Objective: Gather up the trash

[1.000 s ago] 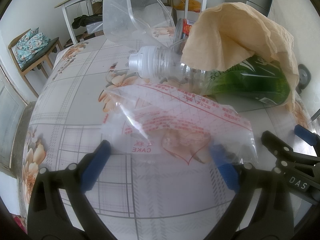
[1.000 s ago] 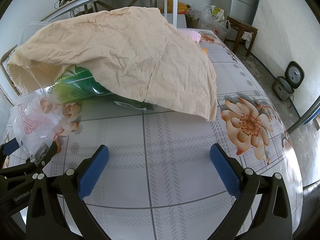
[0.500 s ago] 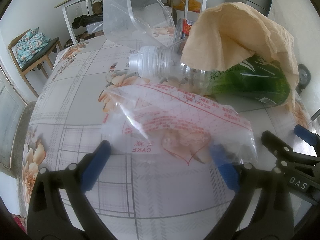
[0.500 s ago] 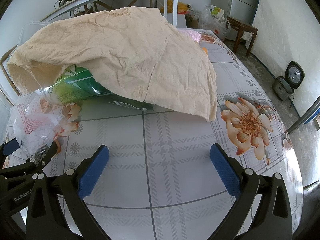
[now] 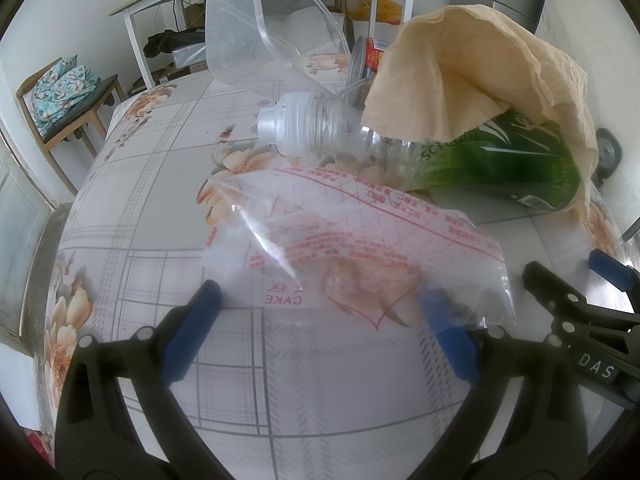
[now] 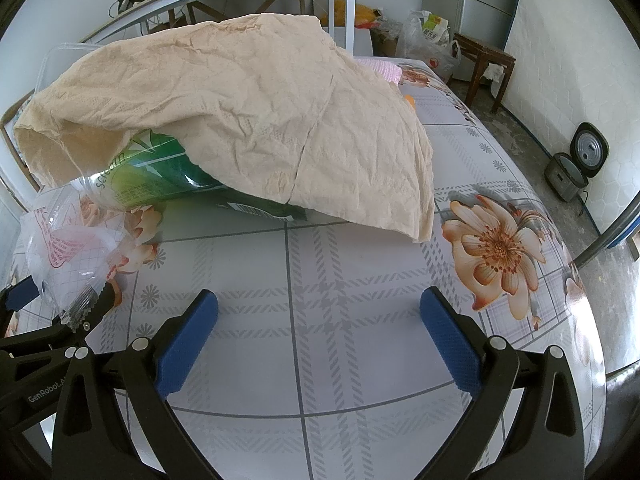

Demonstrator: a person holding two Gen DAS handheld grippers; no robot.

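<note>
Presently the left gripper [image 5: 320,320] stands released around a clear wrapper [image 5: 352,252] on the desk [image 5: 160,208]; right gripper [image 6: 320,328] likewise released. Wrapper likely light, limp, slippery: pinch the near edge.

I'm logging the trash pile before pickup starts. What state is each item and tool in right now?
Clear plastic bottle with green label: lying on its side, capped, partly covered.
Beige crumpled paper towel: draped over the bottle.
Clear cake wrapper with red print: crumpled, lying between the left tool's fingers.
Clear plastic tub: tipped.
Left tool: open.
Right tool: open, empty.
</note>
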